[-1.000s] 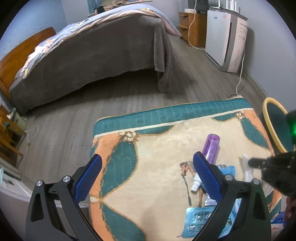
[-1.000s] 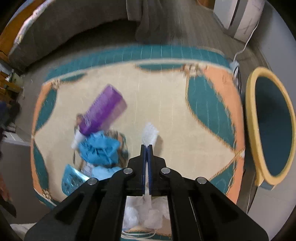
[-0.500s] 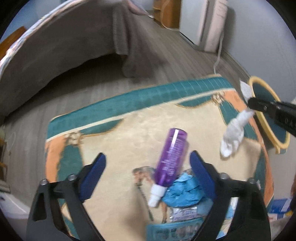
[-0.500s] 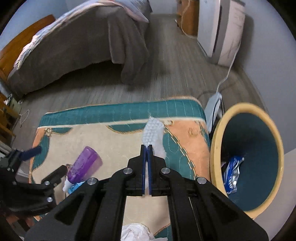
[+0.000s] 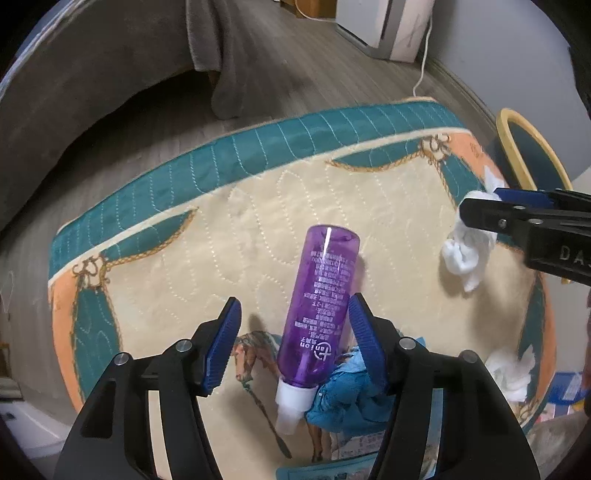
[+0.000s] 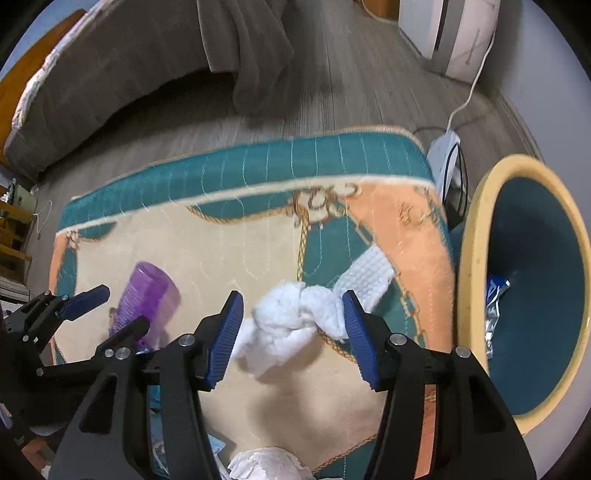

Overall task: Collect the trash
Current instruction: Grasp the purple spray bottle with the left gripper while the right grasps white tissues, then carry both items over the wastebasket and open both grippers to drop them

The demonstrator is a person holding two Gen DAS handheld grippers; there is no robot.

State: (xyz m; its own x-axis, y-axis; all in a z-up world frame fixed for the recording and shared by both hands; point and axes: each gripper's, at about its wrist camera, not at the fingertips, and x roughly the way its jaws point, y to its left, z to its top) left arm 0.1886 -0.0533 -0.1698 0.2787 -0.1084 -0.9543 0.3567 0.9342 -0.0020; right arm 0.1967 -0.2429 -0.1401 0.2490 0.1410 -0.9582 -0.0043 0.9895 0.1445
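purple bottle (image 5: 320, 306), white tissue (image 6: 295, 317), teal-and-peach quilted rug (image 5: 258, 206), yellow-rimmed teal bin (image 6: 476, 258)

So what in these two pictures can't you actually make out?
- Bin: the right wrist view cuts off its far side, so only a blue-and-silver wrapper shows inside.
- White tissue: blurred between the right gripper's just-opened jaws; touching or falling, unclear.
- Blue crumpled trash: the left gripper and purple bottle partly cover it.

The floor (image 6: 362, 66) is grey wood planks. A bed (image 6: 122, 70) with a grey blanket hanging down stands at the back. A white machine (image 6: 461, 33) sits by the pale wall (image 5: 498, 55), with a white cord (image 6: 469, 96) on the floor. A teal, orange and cream rug (image 5: 229, 229) lies in front.
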